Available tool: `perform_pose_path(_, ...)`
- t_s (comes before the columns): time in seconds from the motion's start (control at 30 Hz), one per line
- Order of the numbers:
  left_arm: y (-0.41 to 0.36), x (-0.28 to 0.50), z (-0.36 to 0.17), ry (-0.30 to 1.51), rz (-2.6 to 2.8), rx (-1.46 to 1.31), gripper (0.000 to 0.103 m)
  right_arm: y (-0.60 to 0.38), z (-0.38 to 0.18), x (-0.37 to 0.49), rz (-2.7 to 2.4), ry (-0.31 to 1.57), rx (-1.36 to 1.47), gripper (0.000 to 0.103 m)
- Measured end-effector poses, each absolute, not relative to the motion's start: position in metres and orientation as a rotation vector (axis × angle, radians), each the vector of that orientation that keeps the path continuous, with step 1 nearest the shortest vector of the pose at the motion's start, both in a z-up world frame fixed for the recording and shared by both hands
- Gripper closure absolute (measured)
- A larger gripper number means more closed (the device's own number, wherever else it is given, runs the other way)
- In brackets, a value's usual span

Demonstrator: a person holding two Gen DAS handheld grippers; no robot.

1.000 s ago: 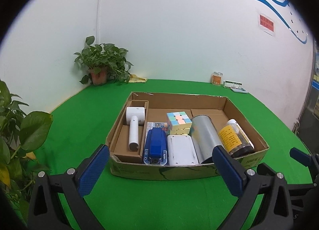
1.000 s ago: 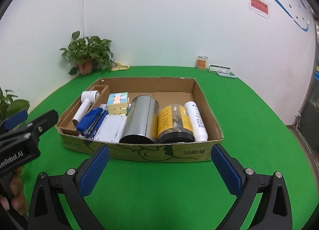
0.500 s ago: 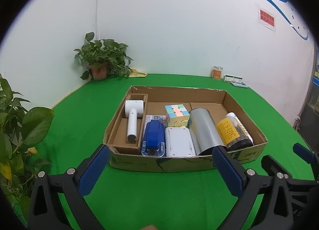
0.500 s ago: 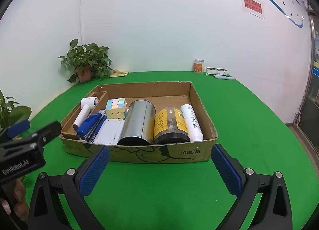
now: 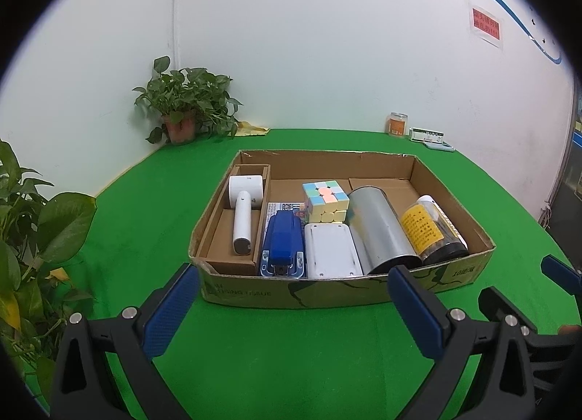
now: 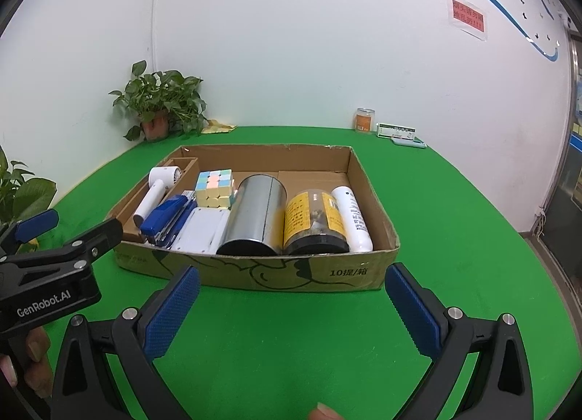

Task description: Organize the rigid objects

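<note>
A shallow cardboard box [image 5: 283, 292] [image 6: 356, 274] sits on the green table. Inside lie a white handheld fan [image 5: 243, 209] in a left compartment, a blue stapler [image 5: 283, 242], a white flat case [image 5: 331, 254], a pastel cube [image 5: 325, 200], a silver can [image 5: 380, 231], a yellow-labelled jar [image 5: 431, 234] and a white bottle [image 6: 352, 216]. My left gripper [image 5: 293, 305] is open, held back from the box's near wall. My right gripper [image 6: 291, 305] is also open, in front of the near wall. Both hold nothing.
A potted plant [image 5: 183, 111] stands in the back corner, and leaves [image 5: 32, 238] crowd the left edge. A small orange jar [image 5: 397, 124] and a flat box [image 5: 426, 135] sit by the back wall. A hand [image 6: 25, 362] holds the left gripper's handle.
Both grippers have drawn back and risen a little, so the box looks smaller and farther. Nothing in the box has moved.
</note>
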State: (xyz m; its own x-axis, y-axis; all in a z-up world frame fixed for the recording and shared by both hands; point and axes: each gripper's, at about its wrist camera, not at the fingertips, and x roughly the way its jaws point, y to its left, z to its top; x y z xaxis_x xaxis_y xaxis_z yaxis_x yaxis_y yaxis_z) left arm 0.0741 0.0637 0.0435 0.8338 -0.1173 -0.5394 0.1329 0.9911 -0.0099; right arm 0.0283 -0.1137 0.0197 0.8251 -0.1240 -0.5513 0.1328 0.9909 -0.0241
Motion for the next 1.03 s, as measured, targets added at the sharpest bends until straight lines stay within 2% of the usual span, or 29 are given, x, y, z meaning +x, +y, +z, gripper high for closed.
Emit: perform_pose_path(1.03,0.063,0.089,0.026,0.598,-0.15,0.056,0.0,-0.112,0.003,0.041,-0.197,0.632,0.028,0.0)
